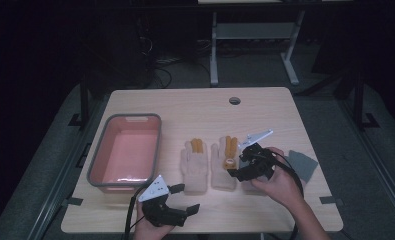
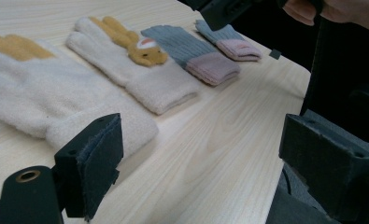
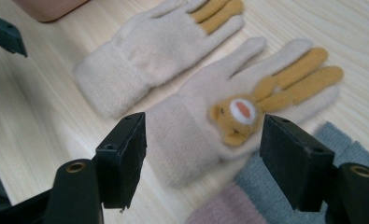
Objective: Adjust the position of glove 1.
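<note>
R gripper (image 1: 241,167) jaws wide open, empty, hovering over bear glove (image 3: 229,116) cuff, w/ hand (image 1: 280,182) angled in from the right. L gripper (image 1: 182,199) open too, empty, low at near table (image 1: 265,107) edge, just beside plain glove (image 1: 194,167). Grey gloves (image 2: 191,51) lie beyond.

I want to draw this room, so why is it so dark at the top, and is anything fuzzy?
High view: light falls on the table alone, the room behind is nearly black. Left gripper view: the near cream glove is soft. Right gripper view: the bear glove is slightly blurred.
</note>
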